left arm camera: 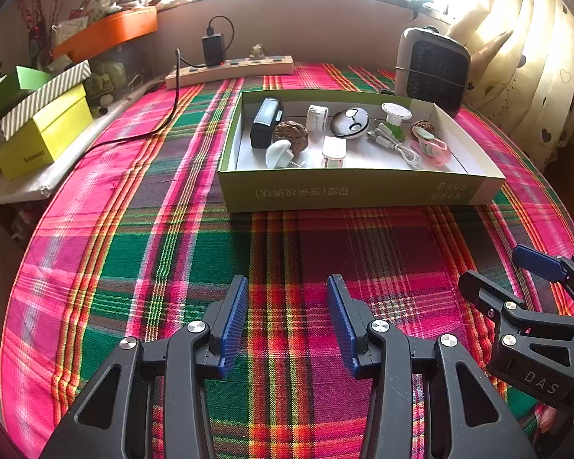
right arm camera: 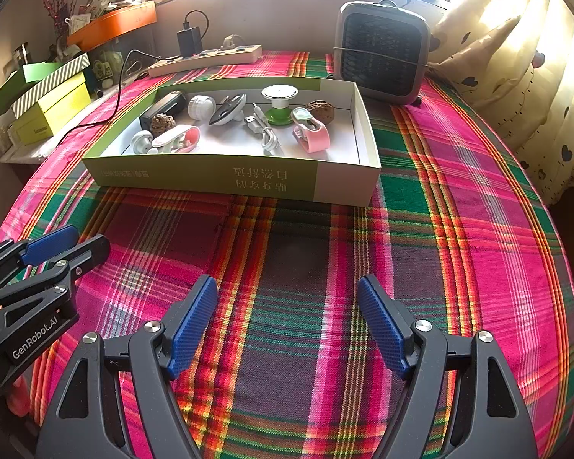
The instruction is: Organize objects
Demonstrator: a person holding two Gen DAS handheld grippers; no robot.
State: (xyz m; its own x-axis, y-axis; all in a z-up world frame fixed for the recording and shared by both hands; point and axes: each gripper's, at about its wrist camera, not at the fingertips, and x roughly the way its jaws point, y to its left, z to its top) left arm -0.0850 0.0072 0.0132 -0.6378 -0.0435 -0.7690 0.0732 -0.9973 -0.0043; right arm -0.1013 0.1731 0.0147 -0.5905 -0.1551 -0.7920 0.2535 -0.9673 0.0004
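A shallow green and white cardboard box (left arm camera: 359, 191) (right arm camera: 233, 179) stands on the plaid tablecloth beyond both grippers. Inside lie several small items: a black device (left arm camera: 266, 122), two walnuts (left arm camera: 291, 135), a white round case (left arm camera: 350, 122), a white cable (left arm camera: 398, 145) (right arm camera: 266, 134), a green and white stand (right arm camera: 279, 103), pink clips (right arm camera: 312, 134). My left gripper (left arm camera: 289, 287) is open and empty above the cloth. My right gripper (right arm camera: 287, 287) is open and empty, to the right of the left one. Each shows at the other view's edge.
A grey fan heater (left arm camera: 434, 70) (right arm camera: 380, 51) stands behind the box at the right. A power strip (left arm camera: 229, 70) with a black charger and cord lies at the back. Stacked yellow, striped and green boxes (left arm camera: 38, 130) sit at the left. A curtain (right arm camera: 516, 76) hangs at the right.
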